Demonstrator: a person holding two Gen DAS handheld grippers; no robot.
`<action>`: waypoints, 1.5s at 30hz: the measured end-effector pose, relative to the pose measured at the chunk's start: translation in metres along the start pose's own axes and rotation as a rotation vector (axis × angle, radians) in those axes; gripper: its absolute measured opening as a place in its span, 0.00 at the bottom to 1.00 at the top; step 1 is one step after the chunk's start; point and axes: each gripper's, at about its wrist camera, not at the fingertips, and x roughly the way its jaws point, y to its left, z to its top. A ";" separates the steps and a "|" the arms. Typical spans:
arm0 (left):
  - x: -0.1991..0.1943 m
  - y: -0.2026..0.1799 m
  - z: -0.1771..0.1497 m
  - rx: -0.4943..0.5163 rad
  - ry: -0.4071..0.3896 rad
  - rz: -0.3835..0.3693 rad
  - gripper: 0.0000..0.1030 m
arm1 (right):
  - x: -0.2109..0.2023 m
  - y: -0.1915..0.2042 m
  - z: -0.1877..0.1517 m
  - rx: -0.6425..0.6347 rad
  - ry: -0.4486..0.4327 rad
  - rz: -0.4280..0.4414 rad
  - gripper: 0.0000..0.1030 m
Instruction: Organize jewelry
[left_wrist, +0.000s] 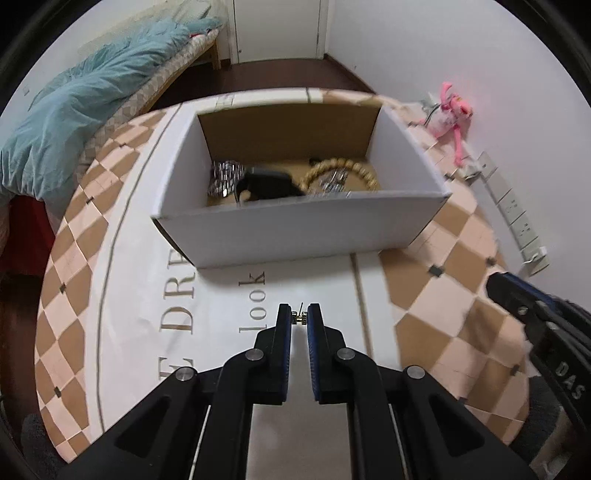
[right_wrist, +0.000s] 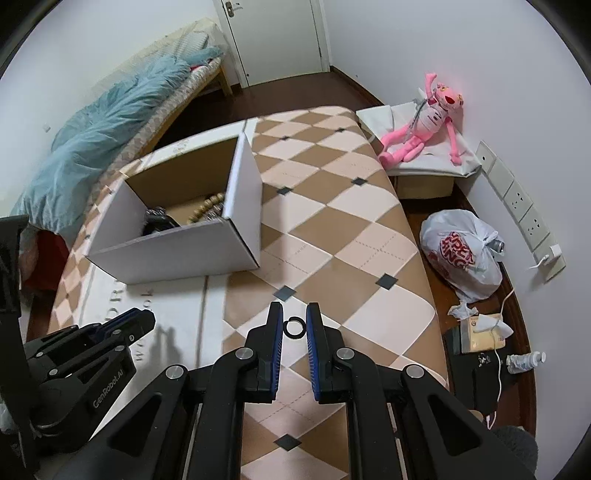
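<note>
A watch and bead bracelet (left_wrist: 341, 173) already lie in the box (left_wrist: 295, 229); left gripper (left_wrist: 299, 317) pinches a gold earring, right gripper (right_wrist: 294, 326) a black ring, neither yet boxed.

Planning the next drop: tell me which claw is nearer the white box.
Left. The left claw, pinching a small gold piece, sits just short of the white box front wall. The right claw, around a black ring, is farther back, toward its right.
</note>
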 end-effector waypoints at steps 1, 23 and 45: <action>-0.009 0.000 0.003 0.002 -0.015 -0.012 0.06 | -0.006 0.002 0.003 0.001 -0.009 0.014 0.13; 0.010 0.054 0.158 -0.061 0.135 -0.135 0.07 | 0.074 0.073 0.162 -0.125 0.224 0.184 0.13; -0.012 0.084 0.142 -0.116 0.068 0.117 0.94 | 0.044 0.063 0.157 -0.193 0.153 -0.087 0.96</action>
